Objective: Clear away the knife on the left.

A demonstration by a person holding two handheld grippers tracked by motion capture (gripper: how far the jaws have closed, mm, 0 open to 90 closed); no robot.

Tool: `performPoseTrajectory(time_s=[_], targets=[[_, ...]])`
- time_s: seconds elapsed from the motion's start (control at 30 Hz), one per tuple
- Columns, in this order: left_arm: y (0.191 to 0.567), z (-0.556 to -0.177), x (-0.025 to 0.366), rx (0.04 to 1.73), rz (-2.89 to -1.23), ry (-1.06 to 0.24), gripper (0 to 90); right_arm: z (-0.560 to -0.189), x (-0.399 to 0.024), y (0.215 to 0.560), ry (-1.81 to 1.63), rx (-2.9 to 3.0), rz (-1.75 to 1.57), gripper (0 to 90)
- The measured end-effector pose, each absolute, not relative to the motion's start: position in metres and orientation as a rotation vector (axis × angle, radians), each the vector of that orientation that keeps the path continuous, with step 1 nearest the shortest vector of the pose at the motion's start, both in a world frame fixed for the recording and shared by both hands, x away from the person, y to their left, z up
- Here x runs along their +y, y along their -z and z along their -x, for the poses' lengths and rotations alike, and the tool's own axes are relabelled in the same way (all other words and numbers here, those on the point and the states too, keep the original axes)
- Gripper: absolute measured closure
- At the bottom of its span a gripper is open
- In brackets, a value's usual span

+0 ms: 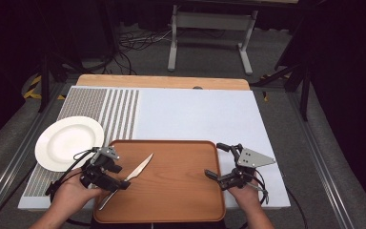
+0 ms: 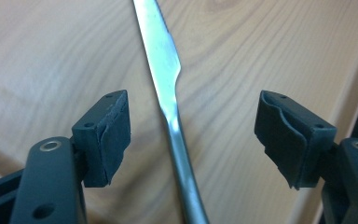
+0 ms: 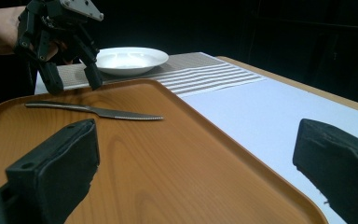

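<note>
Slim silver knife (image 1: 136,173) flat on wooden tray (image 1: 181,200)

1. Knife (image 1: 134,175): slim, all metal, serrated blade. It lies flat on the tray's left half, tip toward one o'clock, handle toward seven.
2. Tray (image 1: 181,200): brown, wood-grained, rimmed, at the table's six o'clock edge.

Readable text: none | no letters, numbers, labels or brand marks can be made out on the wooden tray (image 1: 171,191), knife (image 1: 132,176), white plate (image 1: 57,143) or table mat (image 1: 195,114)
</note>
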State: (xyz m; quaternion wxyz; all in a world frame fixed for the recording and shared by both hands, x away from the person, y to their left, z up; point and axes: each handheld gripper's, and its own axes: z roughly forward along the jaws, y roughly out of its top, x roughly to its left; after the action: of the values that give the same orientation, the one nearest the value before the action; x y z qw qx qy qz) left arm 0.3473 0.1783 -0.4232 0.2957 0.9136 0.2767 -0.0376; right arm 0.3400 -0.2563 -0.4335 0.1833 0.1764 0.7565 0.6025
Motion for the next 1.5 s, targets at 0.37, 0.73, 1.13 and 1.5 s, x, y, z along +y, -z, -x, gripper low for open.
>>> performPoseTrajectory(time_s=[0.37, 0.73, 1.13, 1.5], targets=[[0.423, -0.342, 0.161, 0.595, -2.513, -0.003, 87.8, -0.340, -0.257, 0.433, -1.697, 2.130, -0.496, 1.1], [0.433, -0.346, 0.150, 0.533, -2.587, 0.000, 89.9, -0.340, -0.256, 0.433, -1.695, 2.132, -0.496, 1.1], [0.439, -0.346, 0.146, 0.529, -2.644, 0.002, 90.0, -0.340, -0.256, 0.433, -1.693, 2.134, -0.494, 1.1], [0.438, -0.346, 0.147, 0.535, -2.649, -0.012, 90.0, -0.340, -0.256, 0.434, -1.693, 2.136, -0.495, 1.1]])
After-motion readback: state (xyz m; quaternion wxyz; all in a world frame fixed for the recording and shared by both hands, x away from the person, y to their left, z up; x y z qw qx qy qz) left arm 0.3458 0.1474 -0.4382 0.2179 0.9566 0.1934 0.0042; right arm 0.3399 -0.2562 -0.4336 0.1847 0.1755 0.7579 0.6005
